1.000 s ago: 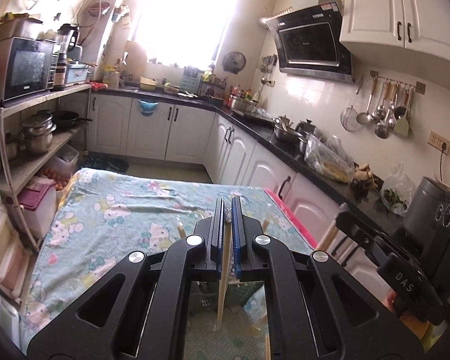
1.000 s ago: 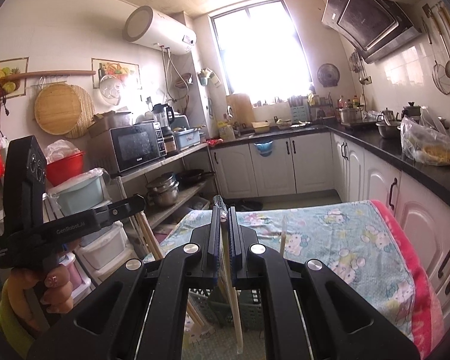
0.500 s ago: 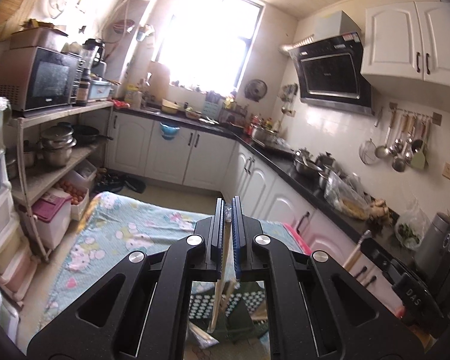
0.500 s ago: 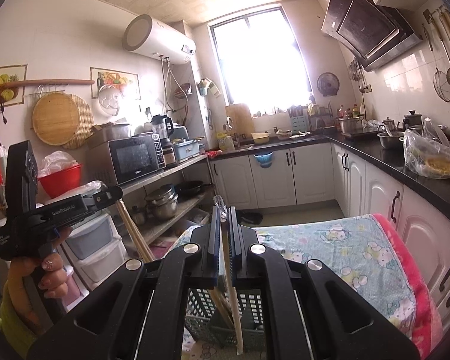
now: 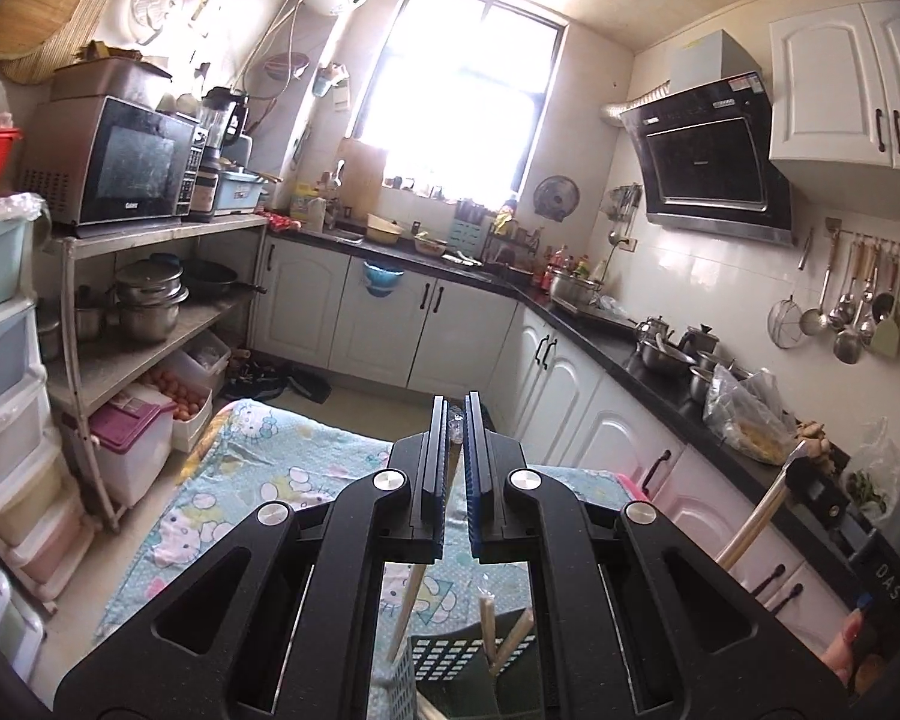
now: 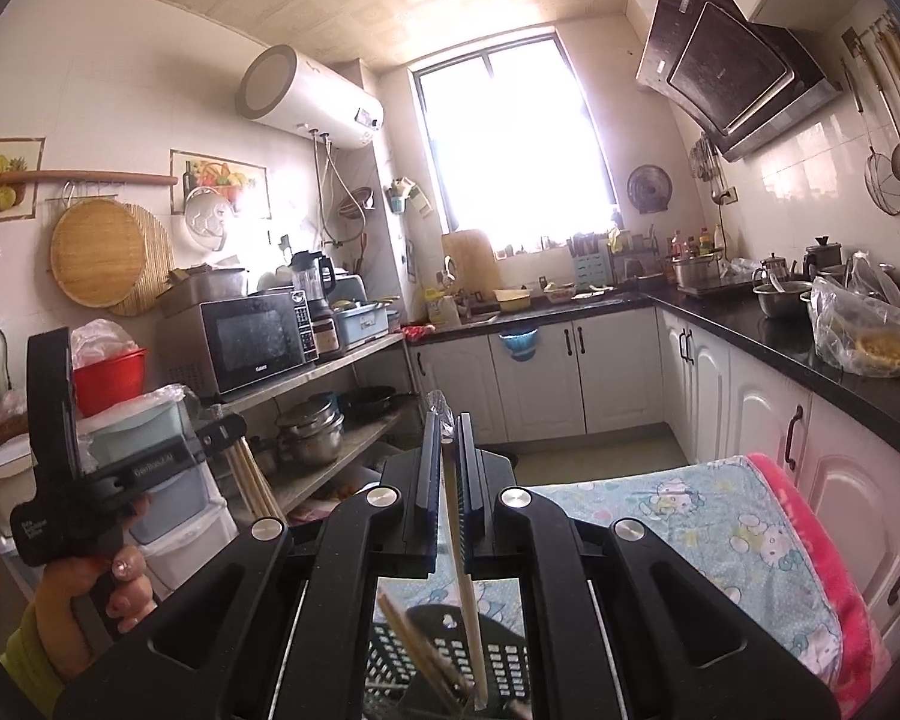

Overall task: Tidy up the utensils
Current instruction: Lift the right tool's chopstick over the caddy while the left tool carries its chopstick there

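Hidden and cut-off parts around both grippers

The dark slotted basket [image 5: 450, 669] runs off the bottom edge behind the left gripper's [image 5: 456, 420] frame, so its contents cannot be told. The chopstick [image 6: 459, 546] pinched in the right gripper [image 6: 447, 432] has its lower tip lost among basket [image 6: 504, 669] slots. The hand [image 6: 99, 591] is cut by the picture's rim.
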Motion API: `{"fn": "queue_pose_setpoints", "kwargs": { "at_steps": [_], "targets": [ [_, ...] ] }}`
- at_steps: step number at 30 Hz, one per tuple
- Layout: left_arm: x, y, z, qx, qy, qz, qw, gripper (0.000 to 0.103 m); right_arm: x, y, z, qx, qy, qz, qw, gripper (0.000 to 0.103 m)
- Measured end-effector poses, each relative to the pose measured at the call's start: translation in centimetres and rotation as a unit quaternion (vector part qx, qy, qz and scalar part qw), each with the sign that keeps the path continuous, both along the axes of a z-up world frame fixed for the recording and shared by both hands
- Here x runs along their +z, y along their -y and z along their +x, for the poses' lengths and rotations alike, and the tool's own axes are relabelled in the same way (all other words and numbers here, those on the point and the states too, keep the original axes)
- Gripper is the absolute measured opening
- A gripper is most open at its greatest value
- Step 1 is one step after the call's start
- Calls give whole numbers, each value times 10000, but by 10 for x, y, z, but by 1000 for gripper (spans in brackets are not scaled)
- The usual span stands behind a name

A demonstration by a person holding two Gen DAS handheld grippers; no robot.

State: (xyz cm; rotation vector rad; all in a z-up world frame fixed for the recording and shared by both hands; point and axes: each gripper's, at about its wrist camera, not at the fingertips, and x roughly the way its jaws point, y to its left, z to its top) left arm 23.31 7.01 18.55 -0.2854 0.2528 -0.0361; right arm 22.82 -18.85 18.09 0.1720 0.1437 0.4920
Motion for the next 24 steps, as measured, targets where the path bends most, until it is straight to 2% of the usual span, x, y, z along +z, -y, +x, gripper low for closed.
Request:
{"fn": "queue_pose_setpoints", "kwargs": {
  "at_steps": [13,24],
  "targets": [
    [-46,8,35,77,-431,48,9990,3,-35,-5,30,-281,-229,-69,9993,5],
    [-70,9,37,8,-626,-19,9980,3,-58,-7,36,-315,-487,-13,9983,6]
  ]
}}
